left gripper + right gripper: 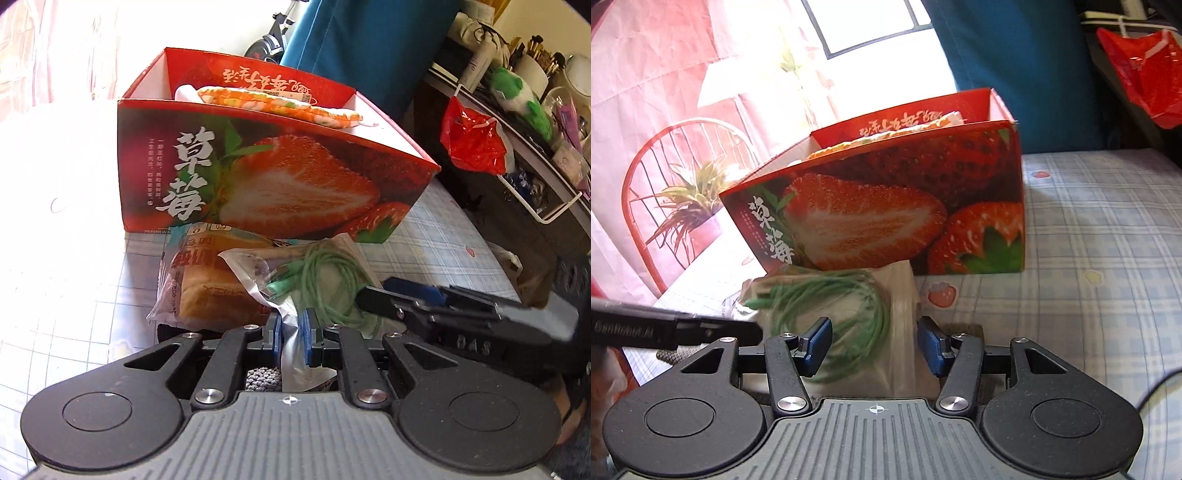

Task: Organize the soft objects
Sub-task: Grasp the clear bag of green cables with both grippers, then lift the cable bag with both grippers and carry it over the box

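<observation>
A clear plastic bag with a coiled green cable (pixel 317 273) lies against the front of a red strawberry-print box (pixel 280 184). My left gripper (pixel 293 332) is shut on the bag's near corner. A wrapped bread packet (pixel 207 288) sits just left of the bag. An orange patterned soft item (pixel 280 103) rests inside the box. In the right wrist view the cable bag (pixel 849 306) looks blurred between the blue pads of my right gripper (pixel 873 345), which stand apart on either side of it. The box (pixel 886 206) is right behind the bag.
The checked sheet (pixel 1089 258) stretches to the right of the box. A red plastic bag (pixel 472 140) hangs from a cluttered shelf (pixel 535 92) at the right. Blue fabric (pixel 369 44) stands behind the box. A red chair with a plant (pixel 690 199) is at the left.
</observation>
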{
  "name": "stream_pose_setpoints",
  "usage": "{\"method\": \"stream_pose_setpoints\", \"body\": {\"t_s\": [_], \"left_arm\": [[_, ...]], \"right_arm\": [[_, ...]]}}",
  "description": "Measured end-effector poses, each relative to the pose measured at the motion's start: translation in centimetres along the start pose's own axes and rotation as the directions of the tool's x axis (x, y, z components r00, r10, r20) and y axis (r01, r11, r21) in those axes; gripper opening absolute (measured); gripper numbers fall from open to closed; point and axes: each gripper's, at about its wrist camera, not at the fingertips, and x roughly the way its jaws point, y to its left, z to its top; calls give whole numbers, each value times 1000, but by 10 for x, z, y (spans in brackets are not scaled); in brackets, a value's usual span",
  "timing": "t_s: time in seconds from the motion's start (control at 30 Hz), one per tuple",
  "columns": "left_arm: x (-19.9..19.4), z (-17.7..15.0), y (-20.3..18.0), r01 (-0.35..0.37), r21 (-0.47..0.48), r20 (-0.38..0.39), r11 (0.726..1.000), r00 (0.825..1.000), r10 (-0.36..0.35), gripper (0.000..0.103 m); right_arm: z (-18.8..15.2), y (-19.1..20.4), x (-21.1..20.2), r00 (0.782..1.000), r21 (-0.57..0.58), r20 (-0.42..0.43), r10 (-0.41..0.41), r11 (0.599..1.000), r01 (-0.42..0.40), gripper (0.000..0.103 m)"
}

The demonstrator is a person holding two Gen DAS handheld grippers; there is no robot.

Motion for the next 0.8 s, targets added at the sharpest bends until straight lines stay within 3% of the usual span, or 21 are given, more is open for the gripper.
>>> {"method": "stream_pose_setpoints", "body": {"t_s": [0.17, 0.47, 0.63, 0.8], "left_arm": [[0, -8, 9, 9, -35, 13, 999, 1000, -8, 15], [5, -16, 11, 1, -64, 26, 998, 1000, 0, 18], [5, -18, 7, -12, -51, 31, 999, 999, 14, 18], [4, -20, 9, -4, -61, 35, 998, 999, 7, 18]], "right_arm": [[7, -5, 11, 1000, 30, -27, 13, 999, -12, 52], [-6, 4, -7, 999, 21, 14, 34, 999, -35, 37], [-9, 16, -19, 998, -55, 51, 27, 998, -25, 28], [-10, 26, -24, 998, -118, 64, 15, 993, -8, 27]]}}
